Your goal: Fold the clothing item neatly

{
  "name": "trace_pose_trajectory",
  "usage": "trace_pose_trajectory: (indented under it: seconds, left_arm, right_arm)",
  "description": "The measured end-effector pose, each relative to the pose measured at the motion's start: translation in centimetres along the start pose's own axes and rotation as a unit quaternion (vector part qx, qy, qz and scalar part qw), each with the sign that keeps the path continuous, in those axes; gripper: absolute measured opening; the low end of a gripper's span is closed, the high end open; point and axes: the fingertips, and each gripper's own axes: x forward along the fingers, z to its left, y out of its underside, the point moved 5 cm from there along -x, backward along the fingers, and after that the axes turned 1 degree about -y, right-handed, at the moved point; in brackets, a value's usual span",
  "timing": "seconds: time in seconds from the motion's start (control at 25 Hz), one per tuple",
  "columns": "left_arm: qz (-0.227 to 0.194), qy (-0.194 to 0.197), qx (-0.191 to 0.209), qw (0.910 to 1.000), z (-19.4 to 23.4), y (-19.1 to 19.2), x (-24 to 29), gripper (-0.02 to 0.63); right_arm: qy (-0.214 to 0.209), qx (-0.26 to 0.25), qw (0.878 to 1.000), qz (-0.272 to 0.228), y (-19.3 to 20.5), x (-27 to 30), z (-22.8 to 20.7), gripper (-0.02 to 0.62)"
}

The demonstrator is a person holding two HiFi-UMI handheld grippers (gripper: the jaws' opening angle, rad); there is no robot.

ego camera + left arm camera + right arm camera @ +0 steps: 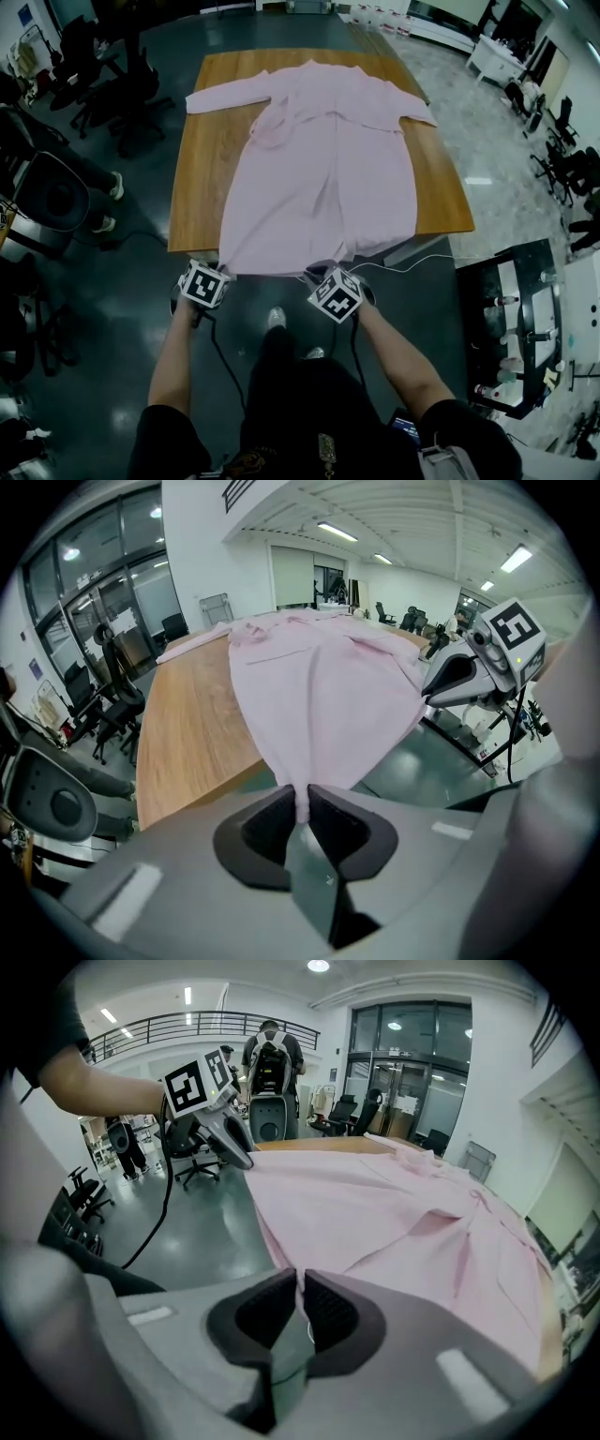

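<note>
Alt text: A person wears a black short-sleeved top [469,427], dark trousers [281,375] and what look like pale shoes [276,318], too small and blurred behind the grippers to be sure. The left gripper [302,794] and right gripper [300,1283] have smooth grey bodies that end in two rounded black pads [264,829]. On top, the left gripper's cube [204,284] and the right gripper's cube [336,294] are white with bold black square markers. A thin black cable [221,356] trails from the rear of each gripper.
</note>
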Motion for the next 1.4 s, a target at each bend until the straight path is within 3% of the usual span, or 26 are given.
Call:
trace_pose_trajectory:
  seconds: [0.2, 0.36, 0.56, 0.64, 0.8, 0.92, 1.16, 1.4]
  left_arm:
    - [-0.016, -0.015, -0.035, 0.9992, -1.1, 0.6, 0.4, 0.071]
    - [-0.030, -0.037, -0.088, 0.9950, -1.3, 1.3, -0.5, 0.143]
    - [-0.052, -0.079, -0.101, 0.9904, -2.3, 1.3, -3.1, 0.172]
    - [-0.057, -0.076, -0.104, 0.9900, -3.4, 0.7, -3.5, 0.170]
    - [-0.083, -0.019, -0.053, 0.9950, -7.6, -2.4, -1.6, 0.169]
    - [-0.103, 0.040, -0.019, 0.9937, -11.4, -5.6, 0.5, 0.167]
    - [-0.133, 0.136, 0.037, 0.9810, -16.6, -11.7, 3.3, 0.161]
    - [-0.146, 0.186, 0.077, 0.9686, -21.1, -16.1, 5.4, 0.152]
  right_arm:
    - [0.001, 0.022, 1.000, -0.013, 0.8, 0.3, 0.5, 0.040]
    - [0.002, 0.038, 0.998, -0.039, 0.7, -0.7, 0.8, 0.055]
    - [0.010, 0.055, 0.997, -0.052, 2.1, -2.9, 0.7, 0.055]
    - [0.020, 0.069, 0.996, -0.052, 3.0, -3.6, 0.3, 0.055]
    - [0.052, 0.114, 0.991, -0.055, 5.5, -4.0, -1.2, 0.055]
    - [0.080, 0.149, 0.985, -0.045, 6.8, -4.6, -3.1, 0.055]
    - [0.130, 0.226, 0.965, -0.036, 7.6, -5.4, -6.2, 0.055]
    - [0.174, 0.281, 0.943, -0.031, 11.2, -7.5, -8.7, 0.057]
